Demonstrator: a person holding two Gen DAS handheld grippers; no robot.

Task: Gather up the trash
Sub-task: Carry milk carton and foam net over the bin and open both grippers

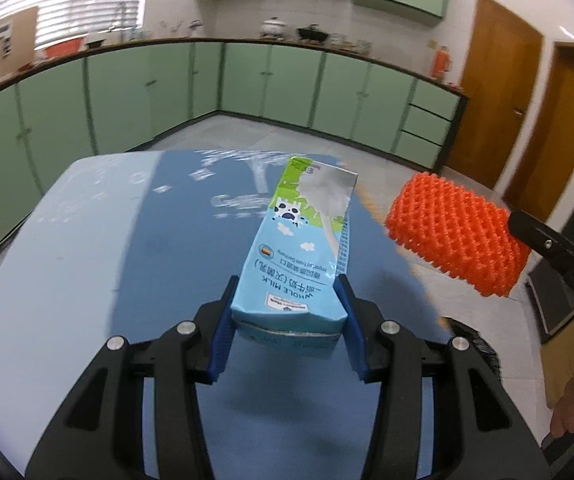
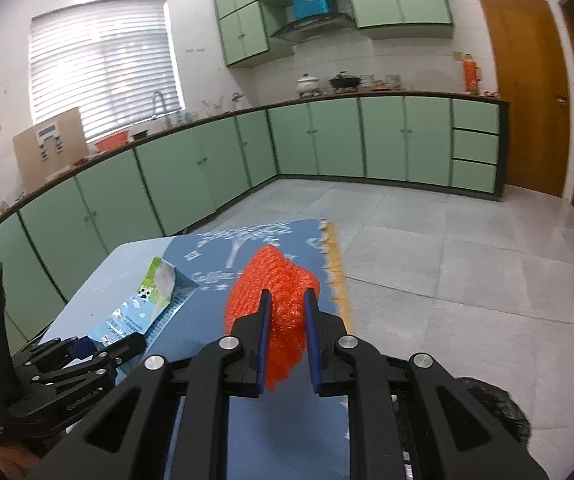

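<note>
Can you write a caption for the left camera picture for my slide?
Left gripper holds a milk carton above the blue table, orange foam net alongside.

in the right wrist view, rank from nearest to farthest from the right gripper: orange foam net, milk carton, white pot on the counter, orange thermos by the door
1. Orange foam mesh net: pinched between the right gripper fingers.
2. Blue and green milk carton: to the left, held by the left gripper above the blue table mat.
3. White lidded pot and orange thermos: both on the far counter, too close to call.

Flattened blue-green milk carton (image 1: 303, 240) held above blue table, squashed orange foam net (image 2: 283, 304) held alongside
</note>
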